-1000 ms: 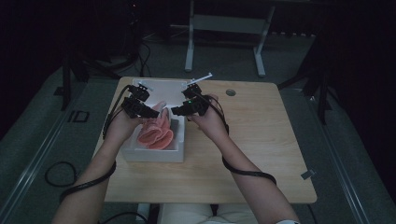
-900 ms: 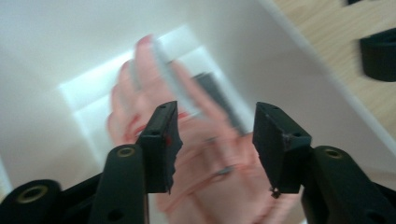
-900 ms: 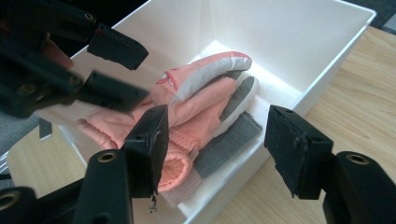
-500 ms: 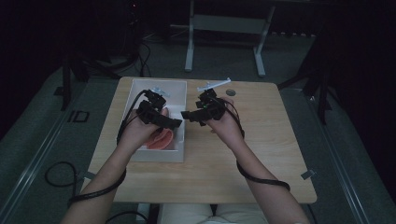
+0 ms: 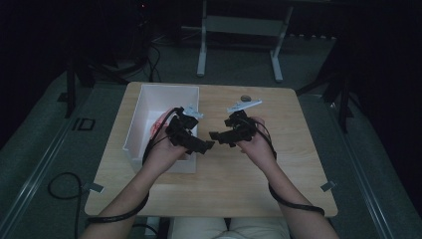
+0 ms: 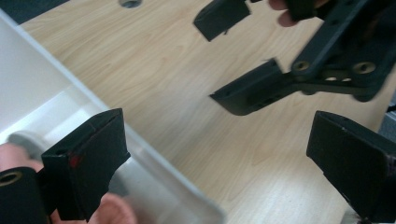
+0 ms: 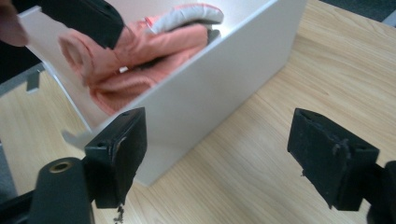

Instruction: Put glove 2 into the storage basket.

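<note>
A white box [image 5: 136, 130] stands on the left part of the wooden table [image 5: 278, 169], with a pink cloth [image 7: 140, 51] lying inside it; the cloth [image 5: 158, 125] peeks out beside my left hand. My left gripper [image 5: 202, 144] hangs just past the box's right wall, pointing right. Its jaws [image 6: 219, 163] have just been opening and stand open over bare wood. My right gripper [image 5: 219, 136] faces it over the table's middle. Its jaws [image 7: 224, 158] have also just been opening, stand open with nothing between them, and look at the box wall [image 7: 210, 79].
A small dark round thing [image 5: 246, 97] lies near the table's far edge. Metal stand legs [image 5: 201, 55] rise on the floor beyond the table. A black cable [image 5: 64, 189] lies on the floor at the left.
Both hands have drawn back from above the box, toward me and to the right. Both grippers' jaws have spread apart. The pink cloth now lies low in the box.
</note>
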Action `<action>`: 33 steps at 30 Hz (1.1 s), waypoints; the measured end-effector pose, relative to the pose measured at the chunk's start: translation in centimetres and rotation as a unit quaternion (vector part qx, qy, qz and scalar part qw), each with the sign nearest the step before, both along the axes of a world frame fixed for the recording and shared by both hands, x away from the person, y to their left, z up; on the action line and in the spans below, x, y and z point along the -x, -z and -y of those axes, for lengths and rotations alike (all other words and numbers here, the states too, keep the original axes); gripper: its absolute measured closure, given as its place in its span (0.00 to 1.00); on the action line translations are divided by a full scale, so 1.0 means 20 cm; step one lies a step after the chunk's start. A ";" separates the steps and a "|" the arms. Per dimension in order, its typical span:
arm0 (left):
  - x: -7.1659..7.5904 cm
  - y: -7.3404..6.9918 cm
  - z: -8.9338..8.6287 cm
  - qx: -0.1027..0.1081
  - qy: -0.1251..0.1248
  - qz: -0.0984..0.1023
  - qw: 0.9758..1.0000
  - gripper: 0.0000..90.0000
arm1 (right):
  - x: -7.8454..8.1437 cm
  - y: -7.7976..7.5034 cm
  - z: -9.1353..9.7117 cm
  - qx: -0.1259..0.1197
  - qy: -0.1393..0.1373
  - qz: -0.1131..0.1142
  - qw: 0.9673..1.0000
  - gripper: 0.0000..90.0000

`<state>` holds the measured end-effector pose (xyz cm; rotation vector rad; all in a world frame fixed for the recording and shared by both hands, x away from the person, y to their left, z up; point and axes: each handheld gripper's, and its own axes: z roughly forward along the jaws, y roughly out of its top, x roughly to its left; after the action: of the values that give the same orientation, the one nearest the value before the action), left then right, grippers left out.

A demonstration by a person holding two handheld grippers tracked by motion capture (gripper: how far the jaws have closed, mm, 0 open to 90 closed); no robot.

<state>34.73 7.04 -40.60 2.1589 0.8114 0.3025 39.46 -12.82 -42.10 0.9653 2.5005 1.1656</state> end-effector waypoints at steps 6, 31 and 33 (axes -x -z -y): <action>0.07 0.05 0.12 -0.011 0.037 0.011 0.999 0.06 | 0.05 0.09 0.07 0.026 0.003 0.018 0.999 0.21; 0.26 0.46 0.35 0.016 0.131 -0.015 0.991 0.06 | 0.15 0.47 0.35 0.038 0.013 0.014 0.999 0.16; 0.27 0.50 0.35 0.020 0.136 -0.023 0.990 0.06 | 0.16 0.50 0.36 0.040 0.013 0.015 0.999 0.16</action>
<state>29.35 0.01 -50.53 2.2128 0.5340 0.0956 36.32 -19.94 -52.02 0.9498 2.4839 1.0560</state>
